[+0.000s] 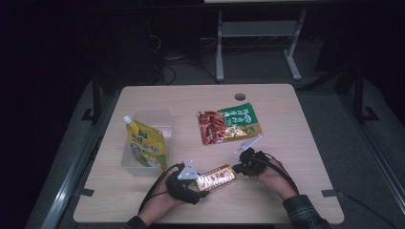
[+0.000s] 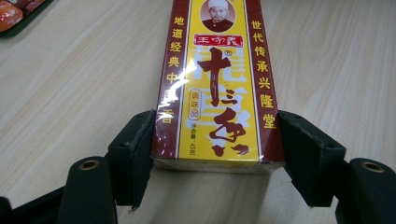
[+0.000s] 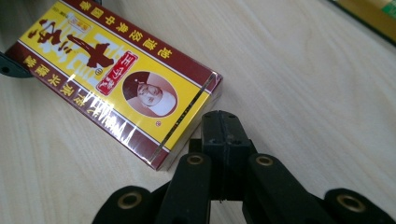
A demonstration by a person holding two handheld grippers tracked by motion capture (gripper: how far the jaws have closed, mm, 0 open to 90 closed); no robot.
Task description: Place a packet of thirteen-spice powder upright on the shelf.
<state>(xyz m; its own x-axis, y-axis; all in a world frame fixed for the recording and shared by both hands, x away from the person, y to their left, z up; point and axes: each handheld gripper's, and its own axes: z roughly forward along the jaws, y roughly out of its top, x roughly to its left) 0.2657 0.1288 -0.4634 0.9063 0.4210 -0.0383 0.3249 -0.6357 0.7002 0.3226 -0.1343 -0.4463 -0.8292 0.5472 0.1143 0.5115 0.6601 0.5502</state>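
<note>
Left claw (image 2: 215, 158) open astride the seasoning box (image 2: 217, 84) on the desk (image 2: 74, 93), right claw (image 3: 223, 122) shut bracing its far end; next, squeeze and lift.

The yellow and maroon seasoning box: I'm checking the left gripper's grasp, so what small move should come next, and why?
Probably close the left gripper a little more. The yellow and maroon seasoning box lies flat on the wooden table between its open black pads, which flank the box's near end with a slight gap on the right side.

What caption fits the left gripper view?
Open tongs flank a red-and-yellow cardboard spice box lying on the pale wooden table.
</note>
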